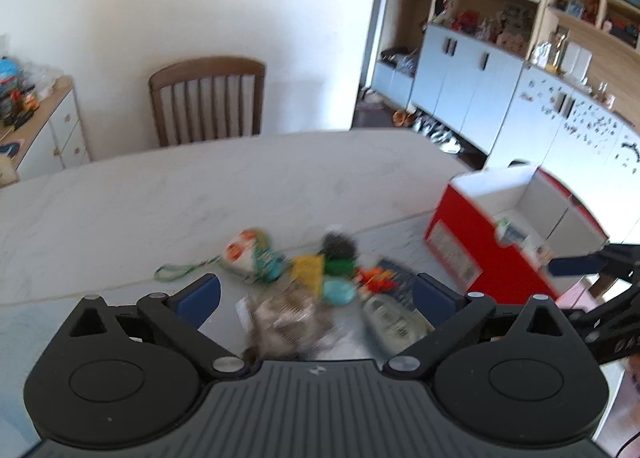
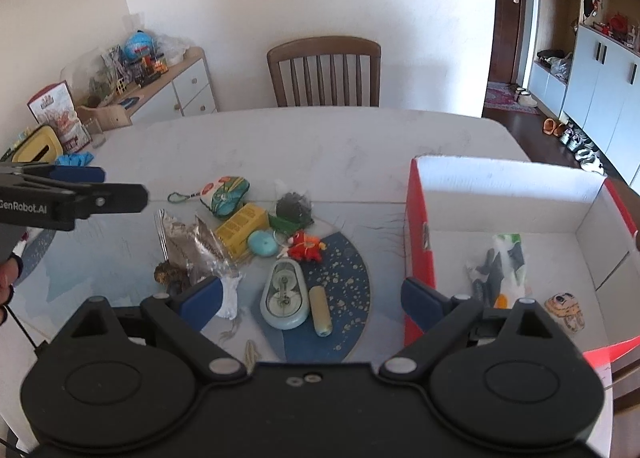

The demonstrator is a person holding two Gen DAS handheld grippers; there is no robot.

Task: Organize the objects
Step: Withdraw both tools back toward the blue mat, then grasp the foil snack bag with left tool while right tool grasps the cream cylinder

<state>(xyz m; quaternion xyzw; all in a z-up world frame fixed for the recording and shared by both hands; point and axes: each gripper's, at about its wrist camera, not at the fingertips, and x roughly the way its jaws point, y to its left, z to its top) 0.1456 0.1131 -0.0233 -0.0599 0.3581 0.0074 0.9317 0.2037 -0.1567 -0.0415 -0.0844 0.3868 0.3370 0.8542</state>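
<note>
A heap of small objects lies on the table: an embroidered pouch (image 2: pixel 226 194), a yellow box (image 2: pixel 240 230), a teal disc (image 2: pixel 262 244), a red toy (image 2: pixel 306 250), a black scrubber (image 2: pixel 294 206), a crinkled foil bag (image 2: pixel 200 246), a pale blue oval case (image 2: pixel 284 296) and a tan roller (image 2: pixel 321 310). A red box (image 2: pixel 418 242) with a white inside stands at the right and holds a packet (image 2: pixel 500 270) and a small figure (image 2: pixel 566 310). My right gripper (image 2: pixel 312 300) is open above the pile. My left gripper (image 1: pixel 316 296) is open over the blurred heap (image 1: pixel 304 278); it also shows at the left in the right wrist view (image 2: pixel 100 186).
A wooden chair (image 2: pixel 324 72) stands at the table's far side. A sideboard (image 2: pixel 176 86) with clutter is at the back left. A yellow tissue box (image 2: pixel 38 148) and a blue cloth (image 2: pixel 74 159) sit at the table's left edge. Cabinets (image 1: pixel 472 74) line the right wall.
</note>
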